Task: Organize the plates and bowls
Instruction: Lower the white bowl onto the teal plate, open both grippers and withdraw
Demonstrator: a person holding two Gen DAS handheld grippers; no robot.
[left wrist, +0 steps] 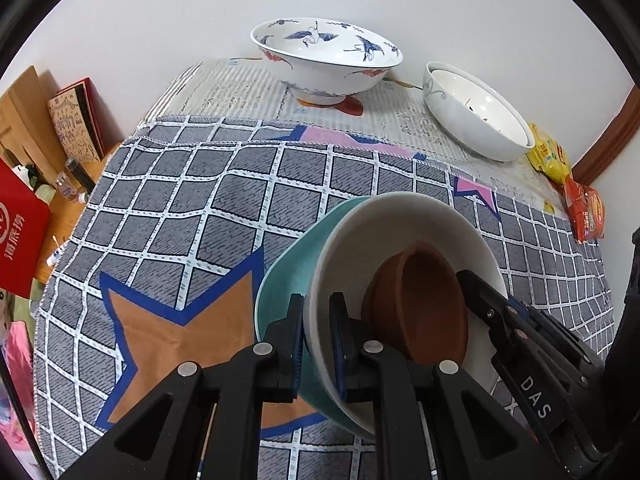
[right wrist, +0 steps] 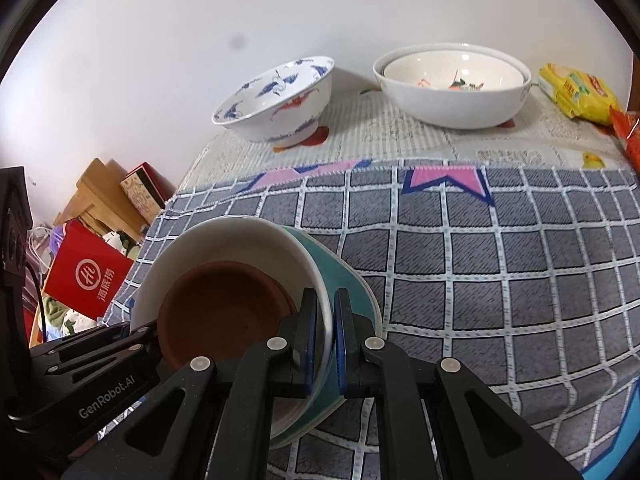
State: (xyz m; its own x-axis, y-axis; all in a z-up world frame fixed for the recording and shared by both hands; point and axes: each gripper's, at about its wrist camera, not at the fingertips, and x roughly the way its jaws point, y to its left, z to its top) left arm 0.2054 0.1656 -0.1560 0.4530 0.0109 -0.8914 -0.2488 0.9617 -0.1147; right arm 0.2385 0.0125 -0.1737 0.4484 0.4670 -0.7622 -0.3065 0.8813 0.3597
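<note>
Both grippers clamp the nested bowl stack.
Left gripper [left wrist: 316,344] and right gripper [right wrist: 325,340] pinch opposite rims of teal bowl [left wrist: 280,280]; brown dish [right wrist: 216,312] nested inside.

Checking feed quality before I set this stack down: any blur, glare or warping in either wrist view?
Left wrist: sharp, evenly lit, the checked cloth bowed by fisheye, dark corners. Right wrist: also sharp, a grey smudge on the wall, soft highlights inside the white bowl, no harsh glare.
</note>
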